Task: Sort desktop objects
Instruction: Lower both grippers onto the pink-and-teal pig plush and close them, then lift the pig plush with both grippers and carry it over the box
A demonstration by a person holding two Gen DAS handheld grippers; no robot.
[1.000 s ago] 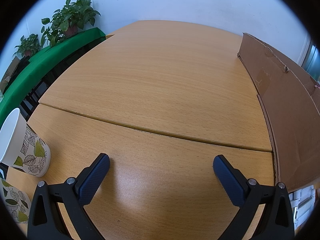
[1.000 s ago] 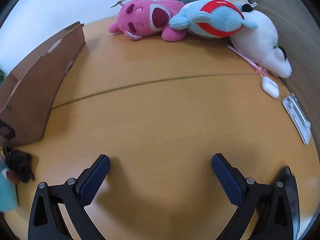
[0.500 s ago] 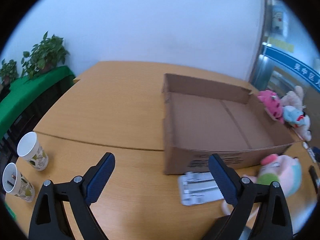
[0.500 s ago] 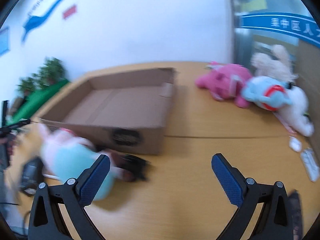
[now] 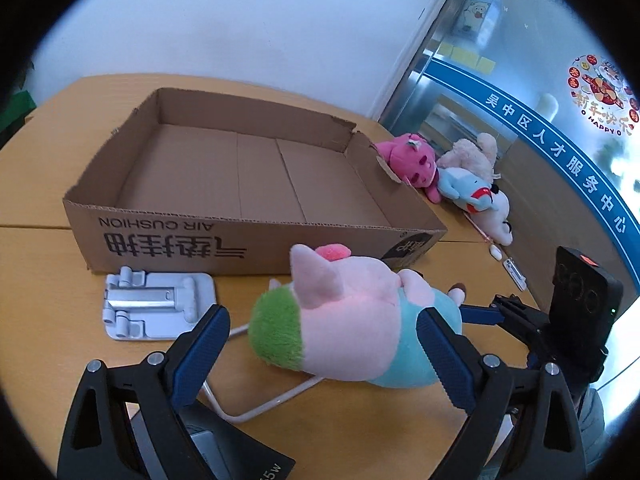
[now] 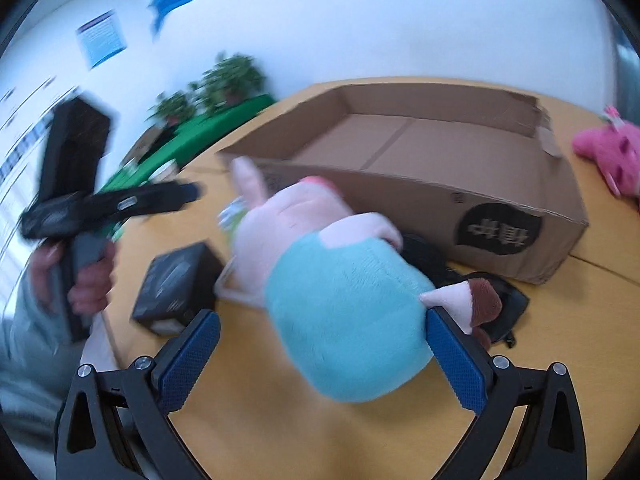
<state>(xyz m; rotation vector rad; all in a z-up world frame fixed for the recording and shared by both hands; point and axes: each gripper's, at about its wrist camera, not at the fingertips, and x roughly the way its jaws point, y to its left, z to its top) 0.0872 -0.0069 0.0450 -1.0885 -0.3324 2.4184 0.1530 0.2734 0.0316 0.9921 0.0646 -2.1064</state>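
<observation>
A pink pig plush [image 5: 352, 320] in a teal dress with a green cap lies on its side on the wooden table, just in front of an empty, open cardboard box [image 5: 248, 172]. My left gripper [image 5: 322, 316] hangs open above the plush's head end, pads clear of it. My right gripper [image 6: 322, 316] is open over the plush's teal body [image 6: 348, 320]; its right pad sits close by the plush's leg and its left pad stands well apart. In the left wrist view the right gripper [image 5: 480, 314] reaches in from the right.
A grey phone stand [image 5: 156, 304] lies left of the plush, with a white cable [image 5: 260, 404] and a black box [image 6: 176, 284] nearby. A black object [image 6: 504, 304] rests behind the plush. Several plush toys [image 5: 452, 176] lie at the far right. A hand [image 6: 92, 280] holds the left tool.
Both views have swung from bare tabletop round to the cardboard box and the pig plush, which now lies between each gripper's fingers. Both grippers have risen and stayed open.
</observation>
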